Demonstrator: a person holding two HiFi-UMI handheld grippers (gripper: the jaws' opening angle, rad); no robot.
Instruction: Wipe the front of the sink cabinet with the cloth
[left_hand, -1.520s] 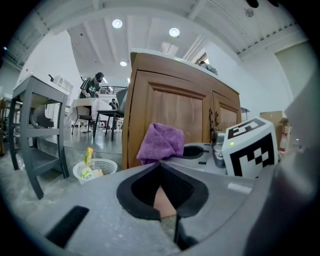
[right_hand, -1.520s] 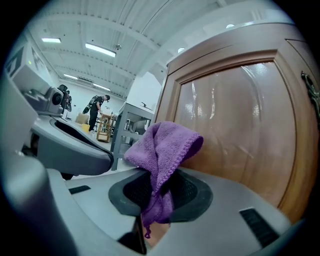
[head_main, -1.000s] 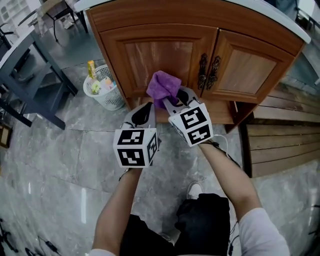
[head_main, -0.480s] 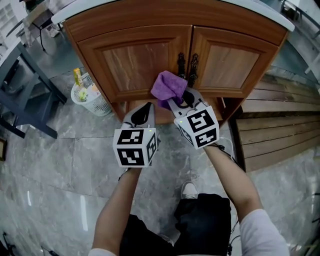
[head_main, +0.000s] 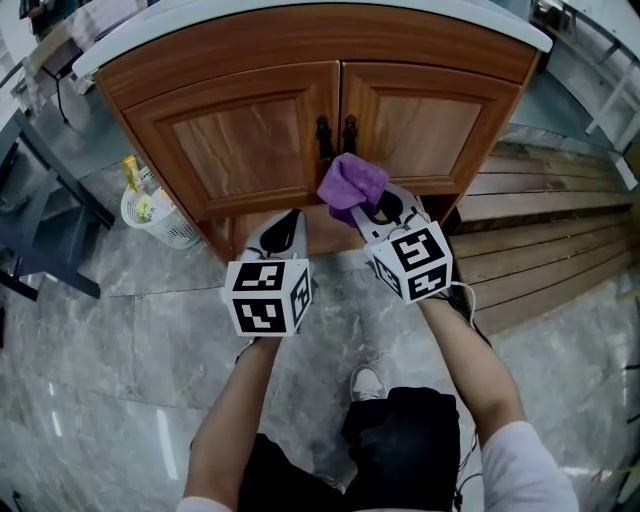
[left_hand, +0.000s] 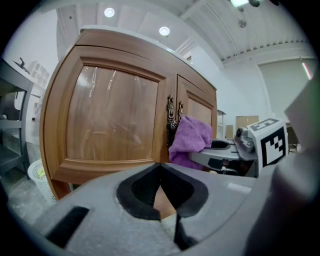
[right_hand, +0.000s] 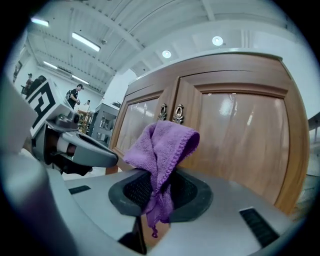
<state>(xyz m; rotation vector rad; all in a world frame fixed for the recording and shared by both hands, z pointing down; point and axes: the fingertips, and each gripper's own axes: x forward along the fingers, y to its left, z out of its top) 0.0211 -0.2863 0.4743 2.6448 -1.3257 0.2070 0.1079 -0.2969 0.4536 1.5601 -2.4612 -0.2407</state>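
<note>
At frame centre, right gripper (head_main: 383, 209) pinches purple cloth (head_main: 352, 183) just below the door handles (head_main: 335, 136) of the sink cabinet (head_main: 240, 140); left gripper (head_main: 284, 231), closed and empty, sits lower left.

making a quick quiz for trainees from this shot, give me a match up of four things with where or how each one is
Things:
1. purple cloth
2. left tongs
3. white basket
4. door handles

Place or state:
a. shut, with nothing held
b. on the floor, at the left in the head view
c. pinched in the right tongs
d. at the middle of the cabinet front

Pairs: 1-c, 2-a, 3-b, 4-d
</note>
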